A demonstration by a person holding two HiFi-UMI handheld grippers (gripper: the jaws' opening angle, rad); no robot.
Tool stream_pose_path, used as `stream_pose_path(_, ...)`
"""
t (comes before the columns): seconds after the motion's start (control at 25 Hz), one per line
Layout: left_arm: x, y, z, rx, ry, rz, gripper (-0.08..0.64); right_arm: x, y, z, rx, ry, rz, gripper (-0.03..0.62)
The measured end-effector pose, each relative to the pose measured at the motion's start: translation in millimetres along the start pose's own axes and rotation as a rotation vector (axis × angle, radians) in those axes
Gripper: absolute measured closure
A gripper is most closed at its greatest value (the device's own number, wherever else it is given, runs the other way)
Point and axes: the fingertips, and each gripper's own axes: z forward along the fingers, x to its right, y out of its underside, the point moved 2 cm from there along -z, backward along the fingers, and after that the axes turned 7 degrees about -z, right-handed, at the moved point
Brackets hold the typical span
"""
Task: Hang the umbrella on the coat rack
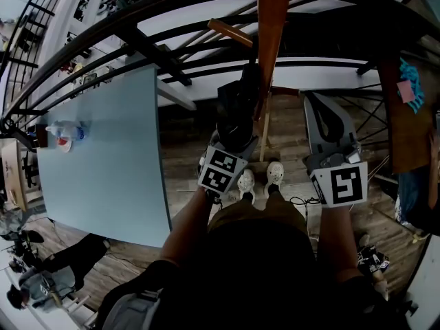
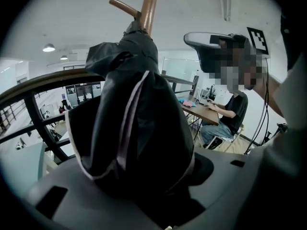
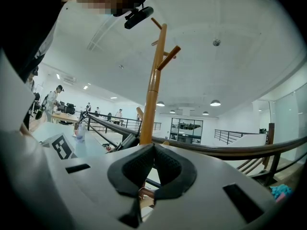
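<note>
Left claw (image 1: 234,133) closed wide around the folded black umbrella (image 2: 136,128); the bunched canopy fills the gap between the jaws and looks clamped at its thick middle, probably because that is the only part bulky enough to hold firm. The umbrella's upper end stands against the pole of the coat rack (image 1: 271,40), just under a peg (image 2: 123,6). I cannot tell whether any strap or handle is over that peg, so I judge the hang not yet confirmed. Right claw (image 3: 153,150) closed, pads together, nothing between them; it is held level beside the pole, apart from the umbrella. I take this as kept out of the way, in reserve to steady the rack. Room for moving: the pole rises right in front of my shoes (image 1: 260,179), the dark railing (image 1: 103,53) curves just behind it, and the pale blue surface (image 1: 103,163) lies to my left. Open space is mainly upward along the pole and back toward me. Risks: the upper pegs jut out above, and loose canopy folds could snag on them
</note>
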Motion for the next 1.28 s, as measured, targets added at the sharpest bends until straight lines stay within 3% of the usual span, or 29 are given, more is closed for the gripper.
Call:
stream_pose_path(0.16,1,-1,3,0.009,-0.002,-0.002,0.318,0,2,-2,-0.005,-0.001,0.002,0.563)
stream_pose_path(0.72,-10,-1,3,0.04,-0.114,-0.004,0.284,4,2,-8,0.006,-0.008,0.001,0.563)
stream_pose_path(1.28,-6,-3,-5,0.062,-0.119,-0.005,0.27,-4,4,-15,-0.005,-0.02,0.006,0.563)
